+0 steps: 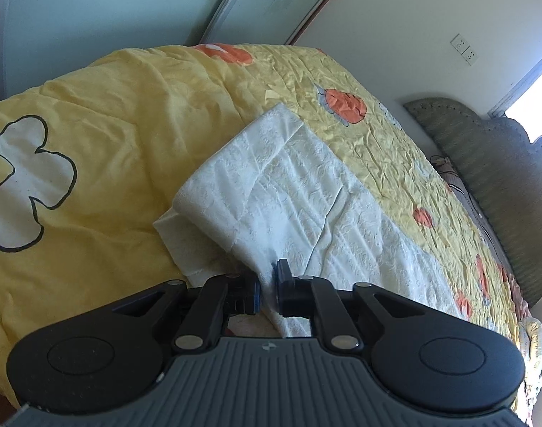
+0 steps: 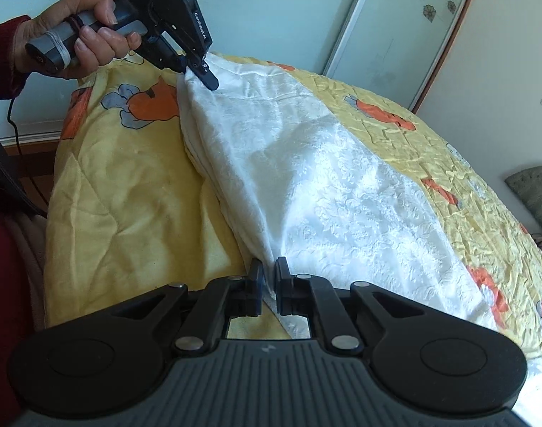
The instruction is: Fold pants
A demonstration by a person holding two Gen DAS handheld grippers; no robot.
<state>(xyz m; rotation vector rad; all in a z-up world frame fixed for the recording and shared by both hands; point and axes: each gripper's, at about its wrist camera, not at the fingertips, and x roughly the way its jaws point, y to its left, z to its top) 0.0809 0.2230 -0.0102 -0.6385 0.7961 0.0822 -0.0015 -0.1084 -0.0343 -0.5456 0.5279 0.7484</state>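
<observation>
My left gripper pinches an edge of the white embossed pants that lie across the yellow quilt on the bed, and my right gripper is clamped on another edge of the same garment. Only the right wrist view shows both tools at once: at far left my left hand grips the handle of the left gripper, whose fingers bite the far edge of the cloth and hold it raised above the quilt. Only the left wrist view shows the folded shape of the pants, a layered flap with a squared far corner, and a large white flower printed on the quilt at left. Orange cartoon prints dot the crinkled part of the cover to the right. A green headboard curves at far right below 2 wall sockets. Pale sliding doors with 5 or so flower decals stand behind the bed. A black cable hangs below my left wrist.
</observation>
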